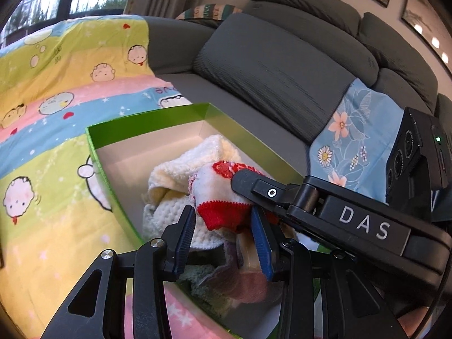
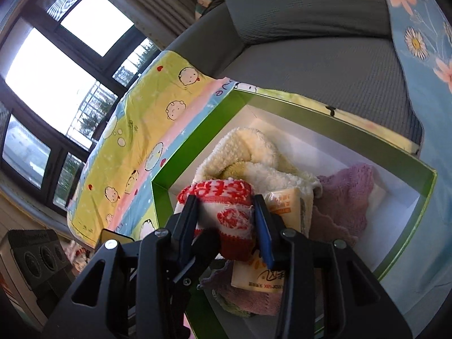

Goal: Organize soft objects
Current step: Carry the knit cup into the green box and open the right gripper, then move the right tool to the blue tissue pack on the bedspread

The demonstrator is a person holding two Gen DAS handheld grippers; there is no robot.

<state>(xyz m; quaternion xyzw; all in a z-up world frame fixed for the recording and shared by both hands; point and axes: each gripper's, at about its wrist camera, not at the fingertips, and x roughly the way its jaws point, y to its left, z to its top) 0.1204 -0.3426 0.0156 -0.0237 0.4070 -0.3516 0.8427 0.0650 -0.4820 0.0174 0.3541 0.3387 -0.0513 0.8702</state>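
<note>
A red and white knitted cloth (image 1: 214, 180) hangs over the open green box (image 1: 147, 118), held from both sides. My left gripper (image 1: 223, 216) is shut on its red lower edge. The right gripper's finger (image 1: 254, 183) comes in from the right and lies on top of the cloth. In the right wrist view, my right gripper (image 2: 226, 212) is shut on the same cloth (image 2: 228, 217), with a left gripper finger (image 2: 203, 243) just below it. Inside the box (image 2: 195, 144) lie a cream towel (image 2: 254, 147), a purple cloth (image 2: 347, 195) and an orange tissue packet (image 2: 285, 203).
The box rests on a cartoon-print blanket (image 1: 56, 84) spread over a grey sofa (image 1: 268, 65). A blue floral cloth (image 1: 356, 130) drapes over the seat to the right. Back cushions rise behind the box, and windows (image 2: 56, 65) stand to the left.
</note>
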